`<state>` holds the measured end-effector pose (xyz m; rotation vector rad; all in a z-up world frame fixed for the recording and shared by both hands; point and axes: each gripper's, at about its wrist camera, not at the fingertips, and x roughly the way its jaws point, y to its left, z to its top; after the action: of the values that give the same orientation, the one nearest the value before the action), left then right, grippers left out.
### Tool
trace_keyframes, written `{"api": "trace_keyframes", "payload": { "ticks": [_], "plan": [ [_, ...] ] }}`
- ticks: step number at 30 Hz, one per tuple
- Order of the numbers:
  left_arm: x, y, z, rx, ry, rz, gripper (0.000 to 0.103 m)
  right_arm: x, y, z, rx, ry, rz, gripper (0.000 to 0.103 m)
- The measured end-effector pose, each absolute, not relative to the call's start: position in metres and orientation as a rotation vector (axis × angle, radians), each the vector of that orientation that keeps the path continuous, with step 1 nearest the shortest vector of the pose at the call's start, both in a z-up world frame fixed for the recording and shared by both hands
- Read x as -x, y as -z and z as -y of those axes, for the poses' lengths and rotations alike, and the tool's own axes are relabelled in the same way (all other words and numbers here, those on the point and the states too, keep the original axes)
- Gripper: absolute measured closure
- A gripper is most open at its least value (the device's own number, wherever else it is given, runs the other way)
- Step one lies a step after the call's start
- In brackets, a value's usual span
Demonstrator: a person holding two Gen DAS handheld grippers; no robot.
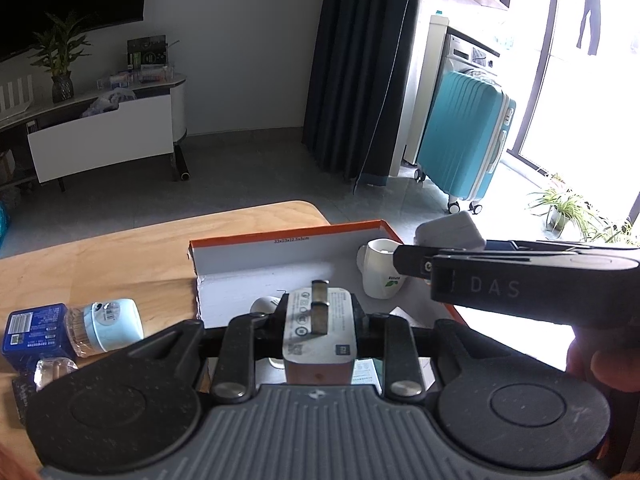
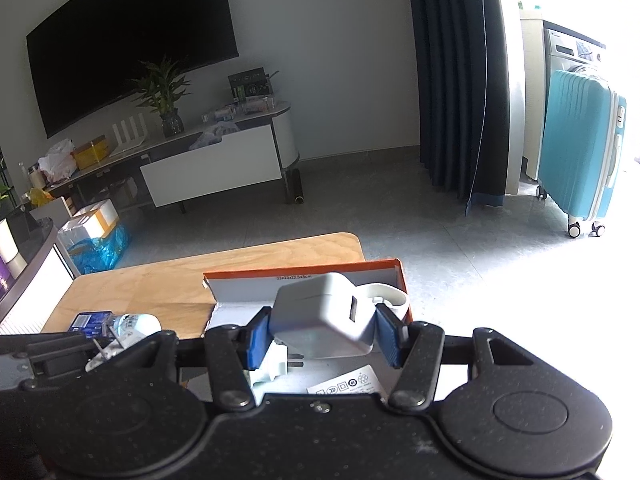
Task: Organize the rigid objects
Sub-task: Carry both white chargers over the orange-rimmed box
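My left gripper (image 1: 319,322) is shut on a white plug adapter (image 1: 318,334) whose two metal prongs point upward, held above the orange-rimmed cardboard box (image 1: 280,240). My right gripper (image 2: 324,330) is shut on a white square USB charger (image 2: 324,320), clamped between its blue pads (image 2: 256,340), also over the box (image 2: 304,270). In the left wrist view the right gripper's black body (image 1: 520,280) reaches in from the right with the charger (image 1: 450,230) at its tip. A white mug (image 1: 382,270) stands inside the box at its right side, and it shows behind the charger as the mug (image 2: 390,296).
Left of the box on the wooden table (image 1: 120,256) lie a blue packet (image 1: 34,330) and a clear bottle with a pale blue cap (image 1: 106,326). Paper leaflets (image 2: 344,384) and another white plug (image 2: 276,364) lie in the box. A teal suitcase (image 1: 464,136) stands on the floor beyond.
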<state>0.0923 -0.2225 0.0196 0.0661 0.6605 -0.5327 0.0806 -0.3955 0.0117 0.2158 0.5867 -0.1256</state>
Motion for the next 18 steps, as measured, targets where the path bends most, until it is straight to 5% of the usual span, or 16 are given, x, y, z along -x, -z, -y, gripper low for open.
{"api": "trace_keyframes", "payload": {
  "ticks": [18],
  "plan": [
    [-0.113, -0.013, 0.230, -0.059, 0.531, -0.673, 0.076, -0.113, 0.002, 0.398, -0.224, 0.098, -0.633, 0.037]
  ]
}}
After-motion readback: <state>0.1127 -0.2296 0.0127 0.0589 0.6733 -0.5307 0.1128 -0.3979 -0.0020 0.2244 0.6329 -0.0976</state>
